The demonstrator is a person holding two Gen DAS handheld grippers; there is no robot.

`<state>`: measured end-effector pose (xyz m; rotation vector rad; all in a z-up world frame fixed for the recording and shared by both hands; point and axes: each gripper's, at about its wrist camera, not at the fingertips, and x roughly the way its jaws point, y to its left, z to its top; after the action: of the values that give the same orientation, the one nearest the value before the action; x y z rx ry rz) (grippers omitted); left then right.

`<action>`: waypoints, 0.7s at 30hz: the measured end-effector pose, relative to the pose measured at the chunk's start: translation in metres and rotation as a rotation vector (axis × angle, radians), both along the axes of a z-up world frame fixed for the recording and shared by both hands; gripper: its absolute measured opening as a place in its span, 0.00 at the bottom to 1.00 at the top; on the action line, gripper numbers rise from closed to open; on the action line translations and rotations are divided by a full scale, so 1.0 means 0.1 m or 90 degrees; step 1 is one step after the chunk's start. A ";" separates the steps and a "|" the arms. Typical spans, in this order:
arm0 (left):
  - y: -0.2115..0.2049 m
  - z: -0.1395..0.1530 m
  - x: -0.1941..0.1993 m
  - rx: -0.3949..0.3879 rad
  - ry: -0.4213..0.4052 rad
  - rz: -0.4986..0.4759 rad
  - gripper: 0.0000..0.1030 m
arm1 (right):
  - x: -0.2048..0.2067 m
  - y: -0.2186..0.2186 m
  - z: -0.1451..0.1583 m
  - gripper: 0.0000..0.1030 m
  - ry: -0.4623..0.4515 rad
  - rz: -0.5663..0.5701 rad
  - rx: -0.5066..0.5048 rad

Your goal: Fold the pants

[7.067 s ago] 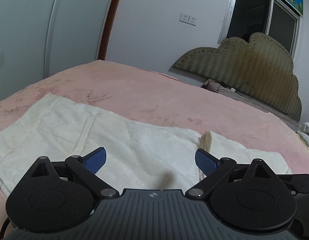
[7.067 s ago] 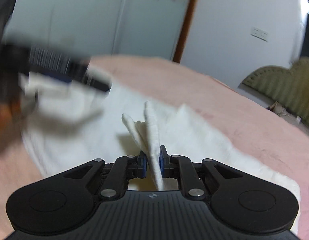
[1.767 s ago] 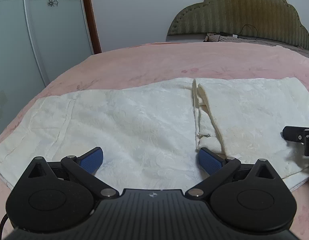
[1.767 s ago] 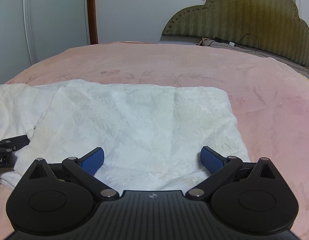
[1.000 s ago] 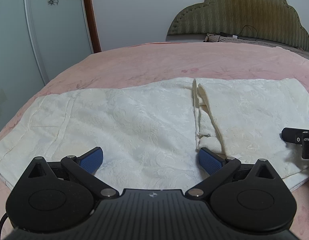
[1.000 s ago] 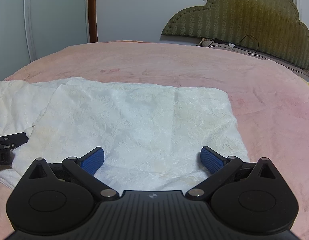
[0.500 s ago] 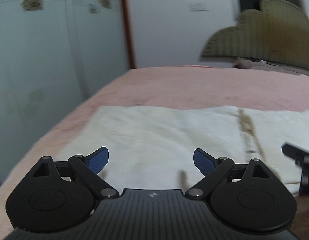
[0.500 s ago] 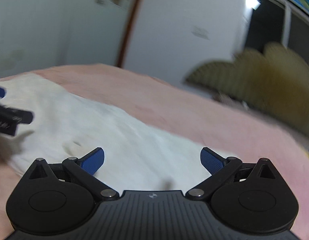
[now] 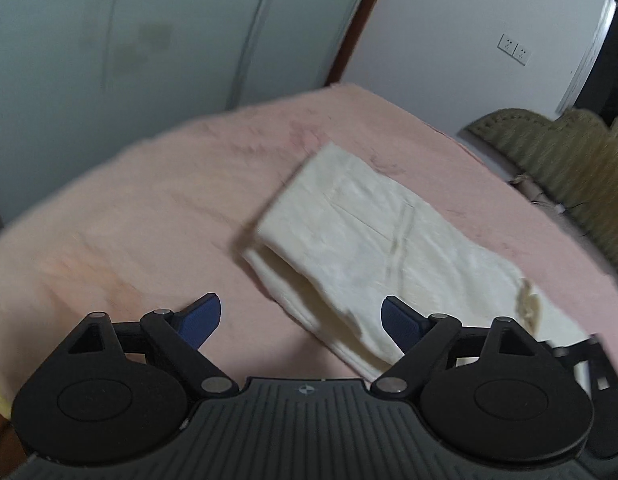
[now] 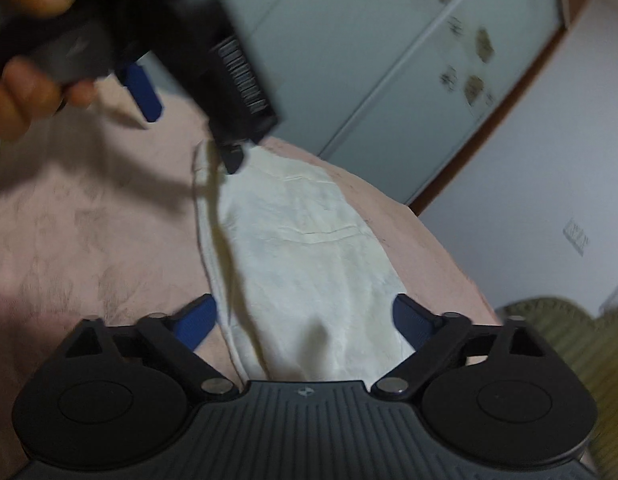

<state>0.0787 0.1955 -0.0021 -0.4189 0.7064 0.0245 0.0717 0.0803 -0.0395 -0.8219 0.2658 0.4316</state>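
Note:
The cream-white pants lie folded lengthwise on the pink bed. In the left wrist view their open end sits just ahead and right of my left gripper, which is open and empty above the bedspread. In the right wrist view the pants stretch away from my right gripper, which is open and empty over their near end. The left gripper also shows in the right wrist view, blurred, above the pants' far end, held by a hand.
Pale wardrobe doors stand beyond the bed's edge. An olive padded headboard is at the right, under a white wall with sockets. Bare pink bedspread lies left of the pants.
Both grippers have swung left toward the far end of the pants, with motion blur. Both stay open and empty. The pants lie as before.

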 end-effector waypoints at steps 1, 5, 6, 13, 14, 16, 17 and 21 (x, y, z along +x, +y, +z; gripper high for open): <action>0.01 -0.03 0.03 -0.018 0.006 -0.004 0.87 | 0.01 0.02 -0.02 0.80 -0.005 0.001 -0.005; 0.02 -0.09 0.08 -0.068 0.018 -0.003 0.87 | 0.07 0.12 -0.05 0.62 -0.007 0.006 -0.015; 0.02 -0.10 0.10 -0.085 0.016 -0.007 0.87 | 0.10 0.15 -0.07 0.52 -0.003 0.011 -0.015; -0.02 -0.22 0.32 -0.200 0.012 -0.020 0.89 | 0.21 0.12 0.08 0.22 0.022 0.019 0.047; -0.03 -0.24 0.35 -0.212 0.011 -0.021 0.89 | 0.23 0.07 0.14 0.21 0.032 0.013 0.074; -0.03 -0.26 0.41 -0.238 0.010 -0.015 0.89 | 0.31 -0.03 0.26 0.21 0.064 0.001 0.130; -0.03 -0.27 0.45 -0.253 0.004 -0.012 0.89 | 0.36 -0.09 0.31 0.21 0.083 -0.005 0.161; -0.06 -0.33 0.64 -0.299 -0.006 -0.006 0.87 | 0.49 -0.29 0.44 0.21 0.171 -0.011 0.257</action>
<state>0.1426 0.1899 -0.0349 -0.8639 0.7028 -0.1547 0.1204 0.0515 0.0047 -0.3645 0.4180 0.5580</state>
